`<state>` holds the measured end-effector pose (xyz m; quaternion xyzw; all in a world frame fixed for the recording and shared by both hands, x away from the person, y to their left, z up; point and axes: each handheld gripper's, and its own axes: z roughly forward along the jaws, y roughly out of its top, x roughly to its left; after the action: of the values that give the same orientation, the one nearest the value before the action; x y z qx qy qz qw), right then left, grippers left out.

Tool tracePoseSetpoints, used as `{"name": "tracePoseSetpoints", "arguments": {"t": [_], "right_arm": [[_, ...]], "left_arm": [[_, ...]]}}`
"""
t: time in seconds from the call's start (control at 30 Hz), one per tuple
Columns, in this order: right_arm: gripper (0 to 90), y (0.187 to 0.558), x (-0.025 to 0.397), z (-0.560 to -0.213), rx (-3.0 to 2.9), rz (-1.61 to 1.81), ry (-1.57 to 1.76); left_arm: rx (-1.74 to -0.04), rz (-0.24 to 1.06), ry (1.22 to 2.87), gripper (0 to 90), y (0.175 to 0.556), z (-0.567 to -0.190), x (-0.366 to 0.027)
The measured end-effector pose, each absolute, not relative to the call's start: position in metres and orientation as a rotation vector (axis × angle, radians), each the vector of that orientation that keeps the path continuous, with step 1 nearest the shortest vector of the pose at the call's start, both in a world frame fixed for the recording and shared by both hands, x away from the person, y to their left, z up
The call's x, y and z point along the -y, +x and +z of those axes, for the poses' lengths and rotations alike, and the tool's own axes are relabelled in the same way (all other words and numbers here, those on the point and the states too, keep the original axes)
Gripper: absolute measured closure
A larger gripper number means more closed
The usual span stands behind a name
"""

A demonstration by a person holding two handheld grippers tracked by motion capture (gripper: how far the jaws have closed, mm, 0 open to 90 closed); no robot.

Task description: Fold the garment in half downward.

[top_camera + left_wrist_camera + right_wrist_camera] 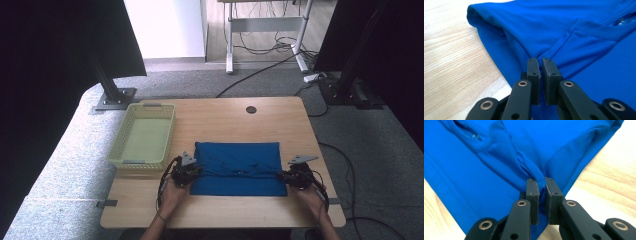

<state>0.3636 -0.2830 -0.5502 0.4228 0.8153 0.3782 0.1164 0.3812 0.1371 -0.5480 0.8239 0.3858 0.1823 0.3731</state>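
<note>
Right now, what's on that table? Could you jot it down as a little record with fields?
Surface: light wooden table
Garment: folded bright blue stretchy shirt, lying flat near the front edge
Container: pale yellow plastic mesh basket, left of the shirt, apart from it
Left claw: shut on the shirt's left edge
Right claw: shut on the shirt's right edge
</note>
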Motion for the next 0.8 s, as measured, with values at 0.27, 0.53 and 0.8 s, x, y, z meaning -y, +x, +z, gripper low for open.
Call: {"name": "tracePoseSetpoints", "arguments": {"t": [0.27,0.53,0.8], "right_arm": [[82.5,0.384,0.282,-0.551,-2.34,1.103,1.273],[81.8,0.393,0.278,-0.548,-2.335,1.057,1.259],[81.8,0.371,0.279,-0.53,-2.329,1.133,1.199]], "left_arm": [[-1.01,0.499,2.095,83.6,0.397,-0.549,-0.133],[-1.03,0.501,2.063,85.0,0.403,-0.545,-0.136],[-0.989,0.482,2.047,85.2,0.378,-0.528,-0.141]]}}
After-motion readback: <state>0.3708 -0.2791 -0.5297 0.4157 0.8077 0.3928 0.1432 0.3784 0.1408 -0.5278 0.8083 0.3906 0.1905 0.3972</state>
